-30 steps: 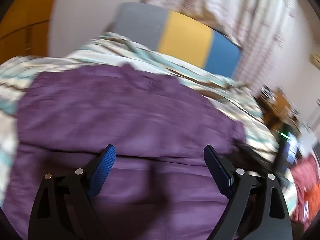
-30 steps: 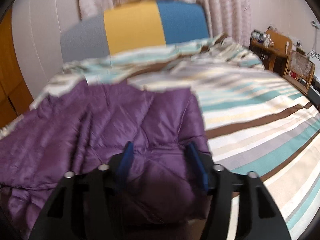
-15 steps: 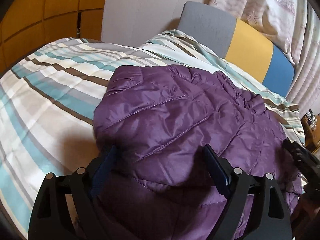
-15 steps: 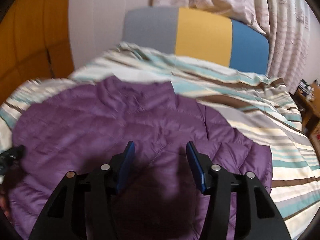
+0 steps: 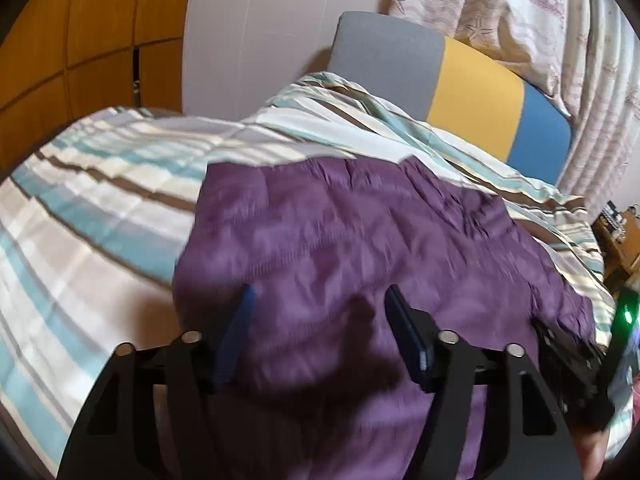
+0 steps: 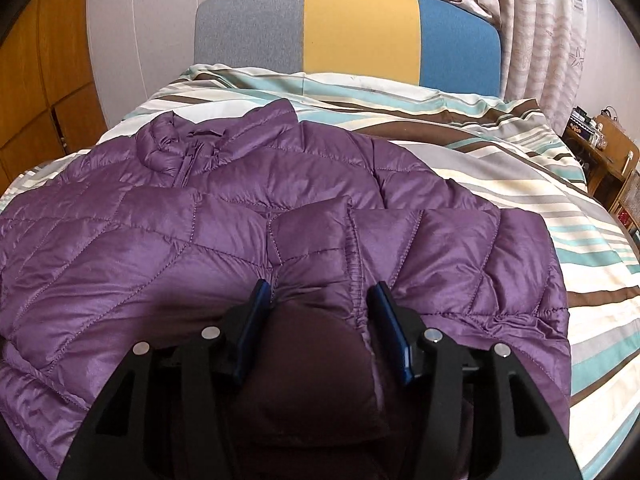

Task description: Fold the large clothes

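A purple quilted jacket (image 6: 208,224) lies spread on the striped bed, collar toward the headboard; it also shows in the left wrist view (image 5: 360,240). My right gripper (image 6: 320,292) is low over the jacket's near part, jaws apart, with a puffed fold of the fabric between the blue pads; I cannot tell if the pads press it. My left gripper (image 5: 320,300) hovers over the jacket's left near part with jaws wide apart and nothing between them. The other gripper's black body (image 5: 576,364) shows at the right edge of the left wrist view.
The striped bedcover (image 6: 520,168) extends right and left (image 5: 100,208) of the jacket. A grey, yellow and blue headboard (image 6: 352,28) stands at the back. Wooden wardrobe panels (image 5: 80,40) are on the left, curtains (image 6: 552,40) and a wooden shelf (image 6: 608,156) on the right.
Both grippers have swung across the bed. The left pads stand closer together than before. The right gripper has come lower, and a fold of jacket now sits between its pads.
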The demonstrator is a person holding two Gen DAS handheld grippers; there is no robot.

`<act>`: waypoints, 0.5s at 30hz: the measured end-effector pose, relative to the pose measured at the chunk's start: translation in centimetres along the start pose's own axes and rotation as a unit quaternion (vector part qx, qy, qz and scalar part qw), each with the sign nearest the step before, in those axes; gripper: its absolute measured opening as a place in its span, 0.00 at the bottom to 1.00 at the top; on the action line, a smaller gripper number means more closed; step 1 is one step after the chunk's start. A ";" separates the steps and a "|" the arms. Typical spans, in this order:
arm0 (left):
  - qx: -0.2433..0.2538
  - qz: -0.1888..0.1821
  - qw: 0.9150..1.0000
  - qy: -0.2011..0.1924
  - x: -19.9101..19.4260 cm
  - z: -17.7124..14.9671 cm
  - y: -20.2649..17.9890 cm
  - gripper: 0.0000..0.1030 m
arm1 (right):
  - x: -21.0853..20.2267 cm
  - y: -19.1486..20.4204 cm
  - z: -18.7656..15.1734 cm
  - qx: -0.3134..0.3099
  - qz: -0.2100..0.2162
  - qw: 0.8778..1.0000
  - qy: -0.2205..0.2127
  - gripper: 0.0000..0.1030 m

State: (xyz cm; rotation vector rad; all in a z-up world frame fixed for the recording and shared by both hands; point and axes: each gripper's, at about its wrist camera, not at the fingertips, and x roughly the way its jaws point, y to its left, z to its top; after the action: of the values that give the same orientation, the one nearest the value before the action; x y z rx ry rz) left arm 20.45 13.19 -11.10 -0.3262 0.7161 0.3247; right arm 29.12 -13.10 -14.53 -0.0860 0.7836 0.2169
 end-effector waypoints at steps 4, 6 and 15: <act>0.015 0.044 0.998 0.035 4.2 2.6 0.6 0.51 | 0.0 -0.1 -0.1 0.001 0.002 1.000 0.000 0.52; 0.029 0.057 0.996 0.063 6.6 3.0 1.0 0.50 | 0.0 -0.1 -0.1 0.000 0.002 1.000 0.000 0.53; 0.054 0.046 0.997 0.043 9.0 1.9 1.9 0.51 | 0.5 0.6 -0.2 -0.014 -0.003 1.000 0.003 0.57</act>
State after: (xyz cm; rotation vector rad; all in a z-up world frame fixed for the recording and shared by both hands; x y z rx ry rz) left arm 27.13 17.28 -16.25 -0.2057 0.8327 0.3591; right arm 29.15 -12.51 -15.04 -0.1152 0.7859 0.2210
